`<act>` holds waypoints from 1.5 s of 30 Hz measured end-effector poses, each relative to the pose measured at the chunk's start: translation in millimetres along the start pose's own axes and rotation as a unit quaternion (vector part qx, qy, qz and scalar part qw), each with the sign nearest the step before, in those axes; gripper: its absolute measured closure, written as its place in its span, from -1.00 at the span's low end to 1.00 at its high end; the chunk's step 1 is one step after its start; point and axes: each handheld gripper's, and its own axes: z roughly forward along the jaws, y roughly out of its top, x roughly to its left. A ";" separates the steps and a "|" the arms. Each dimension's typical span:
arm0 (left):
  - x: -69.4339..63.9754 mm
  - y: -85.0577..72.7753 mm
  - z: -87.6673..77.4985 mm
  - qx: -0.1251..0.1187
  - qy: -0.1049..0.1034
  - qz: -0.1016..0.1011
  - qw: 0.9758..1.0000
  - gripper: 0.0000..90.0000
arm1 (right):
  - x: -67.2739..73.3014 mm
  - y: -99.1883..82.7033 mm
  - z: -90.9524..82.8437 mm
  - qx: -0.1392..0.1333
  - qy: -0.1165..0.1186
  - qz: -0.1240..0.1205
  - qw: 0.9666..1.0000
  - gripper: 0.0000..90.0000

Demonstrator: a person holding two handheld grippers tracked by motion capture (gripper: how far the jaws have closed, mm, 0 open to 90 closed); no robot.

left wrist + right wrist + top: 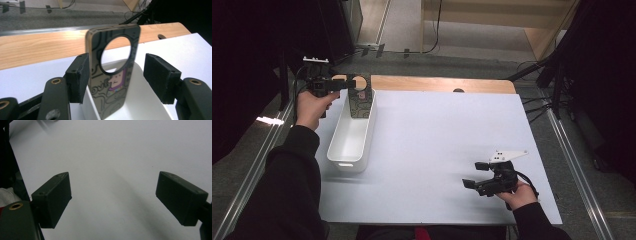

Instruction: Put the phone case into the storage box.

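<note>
Item one, left hand-held gripper (113, 80): I have it at the far left end of the bench (437, 150), over the far end of the white bin (343, 150), jaws spread wide. The card (112, 75), a flat patterned piece with a round hole near its top, stands upright between the pads with its foot down in the bin. It lies against or just beside the left pad (78, 77), I cannot tell which, and the right pad stands well clear, so I judge it no longer pinched. Risk noted: the card is tall, thin and propped on the bin wall; if I drag the near pad along it while drawing away, it could tip out over the rim or slap flat. A clean lift, clear of both pads, should avoid that. Item two, right hand-held gripper (477, 175): low over the bare near right of the bench, jaws spread, empty, touching nothing.
</note>
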 end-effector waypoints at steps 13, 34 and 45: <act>-14.7 2.3 -17.0 0.001 -0.024 0.015 1.000 -0.17 | 0.0 2.4 1.6 0.003 0.000 -0.003 1.000 -0.73; -55.7 -1.2 -38.7 0.009 -0.080 0.061 0.995 -0.24 | 2.2 6.3 2.2 0.004 0.003 -0.005 1.000 -0.73; -71.9 -9.6 -50.9 0.009 -0.107 0.071 0.992 -0.24 | 4.3 8.3 1.6 0.001 0.005 -0.011 1.000 -0.73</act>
